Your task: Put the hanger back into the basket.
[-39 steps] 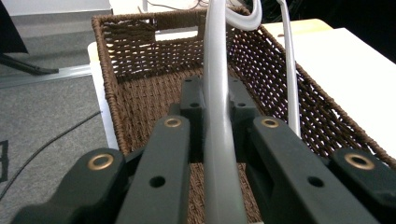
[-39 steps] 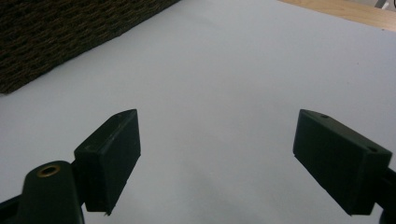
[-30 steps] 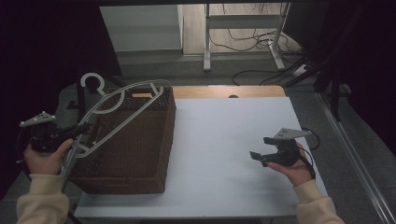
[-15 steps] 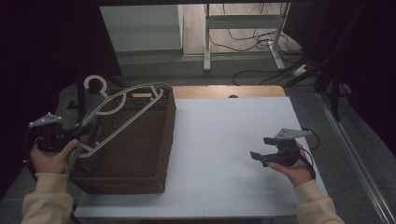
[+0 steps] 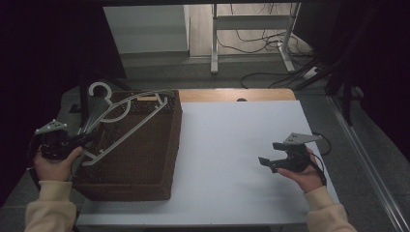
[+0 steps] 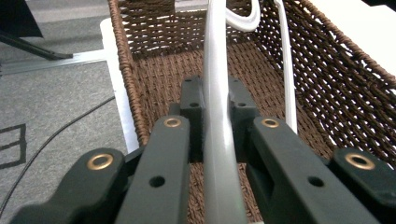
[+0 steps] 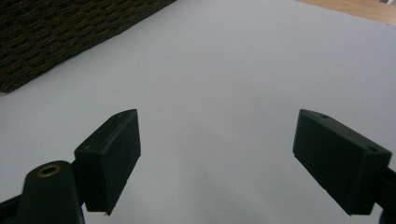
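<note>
A person's left gripper (image 5: 77,141), at nine o'clock on the table (image 5: 232,145), clamps a white plastic hanger (image 5: 121,123) lifted over the wicker basket (image 5: 145,159), apparently mid-removal, while the right gripper (image 5: 270,162), at four o'clock, hovers with jaws spread and empty.

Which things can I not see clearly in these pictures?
- High view: the floor of the basket under the hanger is too dark to read.
- Left gripper view: the hanger's hook is cut off by the top edge.
- Right gripper view: the basket is cropped.
</note>
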Demonstrator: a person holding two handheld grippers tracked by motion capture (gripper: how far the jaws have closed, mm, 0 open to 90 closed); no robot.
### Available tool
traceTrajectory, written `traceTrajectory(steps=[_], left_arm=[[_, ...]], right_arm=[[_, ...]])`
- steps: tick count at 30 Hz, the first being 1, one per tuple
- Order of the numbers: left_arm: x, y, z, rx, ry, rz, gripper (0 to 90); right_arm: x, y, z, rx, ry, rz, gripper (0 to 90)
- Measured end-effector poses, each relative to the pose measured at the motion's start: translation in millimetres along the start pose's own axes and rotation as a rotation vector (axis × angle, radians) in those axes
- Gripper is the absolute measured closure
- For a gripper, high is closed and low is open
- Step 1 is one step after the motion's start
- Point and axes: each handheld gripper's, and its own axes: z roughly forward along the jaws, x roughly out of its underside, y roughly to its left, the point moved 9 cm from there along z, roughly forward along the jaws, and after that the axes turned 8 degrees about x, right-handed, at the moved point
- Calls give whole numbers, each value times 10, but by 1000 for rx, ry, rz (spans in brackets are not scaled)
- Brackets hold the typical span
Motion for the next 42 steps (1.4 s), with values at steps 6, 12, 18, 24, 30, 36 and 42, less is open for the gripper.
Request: traceTrajectory(steps=[6,12,18,24,30,36,42], left_arm=[[20,2,83,5,17,0,808],[70,34,153,7,49,-3,805],[81,32,169,5,68,4,802],[84,41,187,1,78,7,798],[87,51,220,18,88,44,700],[123,51,238,7,117,49,351],[119,18,209,15,117,62,274]], right_arm=[[3,1,4,0,2,0,148],[6,-4,-1,-1,2,3,148],[8,-1,3,-2,4,1,148],[11,5,12,-4,7,-1,147],[10,5,6,-4,5,-1,148],[12,2,3,-4,6,0,148],[13,7,10,-5,8,-2,148]])
